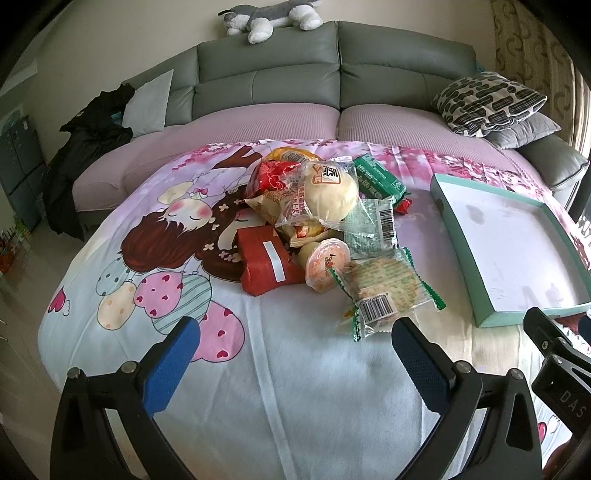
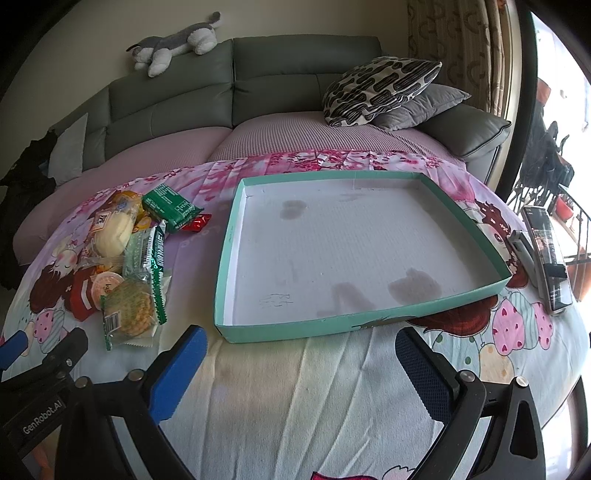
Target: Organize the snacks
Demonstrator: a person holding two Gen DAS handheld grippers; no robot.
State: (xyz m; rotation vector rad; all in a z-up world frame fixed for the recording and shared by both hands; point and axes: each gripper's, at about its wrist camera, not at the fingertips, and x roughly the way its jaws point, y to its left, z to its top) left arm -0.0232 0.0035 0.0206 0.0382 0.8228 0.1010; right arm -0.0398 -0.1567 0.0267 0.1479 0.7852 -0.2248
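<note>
While only the right wrist view shows the remotes beyond the shallow teal box, both wide-open, unladen claws, left gripper and right gripper, hover over bare cloth near the snack pile left of the box.

We saw the snack pile lying on the cloth, left of the tray. At the pile's near edge lay a wrapped biscuit, with a jelly cup touching it on the left and a folded packet left of that. A wrapped bun sat on top, farther back. Two remotes lay side by side just right of the tray. Behind everything stood the sofa, with pillows stacked at its right end and a plush dog on its backrest.
</note>
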